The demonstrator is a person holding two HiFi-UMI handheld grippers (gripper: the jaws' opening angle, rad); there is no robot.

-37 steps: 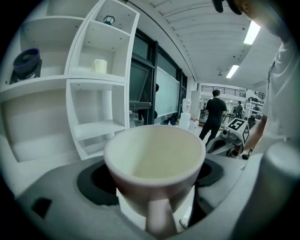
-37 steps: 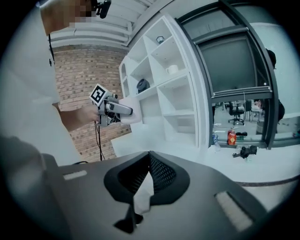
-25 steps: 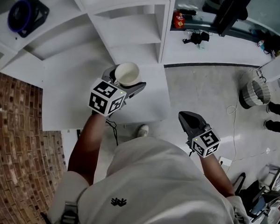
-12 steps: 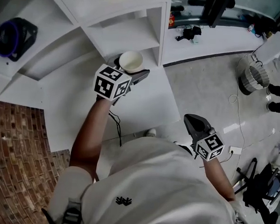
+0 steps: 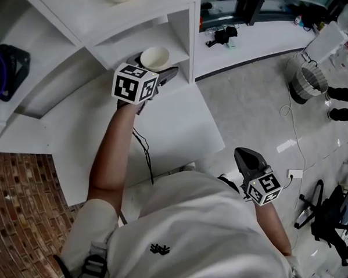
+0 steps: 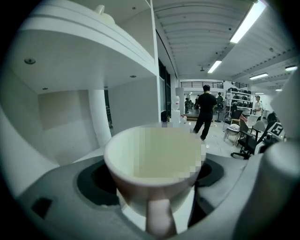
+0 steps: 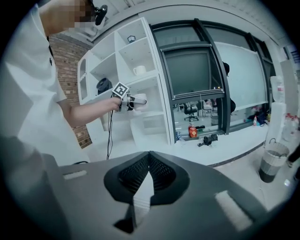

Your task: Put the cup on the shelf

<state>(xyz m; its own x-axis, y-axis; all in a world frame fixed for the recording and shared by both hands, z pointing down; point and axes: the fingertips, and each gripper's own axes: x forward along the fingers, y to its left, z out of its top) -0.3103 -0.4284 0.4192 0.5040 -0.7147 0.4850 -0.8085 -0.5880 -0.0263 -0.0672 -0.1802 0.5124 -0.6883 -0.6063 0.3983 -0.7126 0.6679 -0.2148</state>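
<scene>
I'm holding the cup (image 5: 154,57) in my left gripper's (image 5: 160,72) fingers right at the shelf (image 5: 189,37) opening, right gripper (image 5: 246,157) idling pinched together and empty, so next I'm guessing ease it in and let go.

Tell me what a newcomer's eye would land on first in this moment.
The white ceramic cup stands out first. It is clamped in the left hand-held gripper and held up at an open compartment of the white shelf unit, not yet released. The right hand-held gripper hangs shut and empty, low on the right over the grey floor.
</scene>
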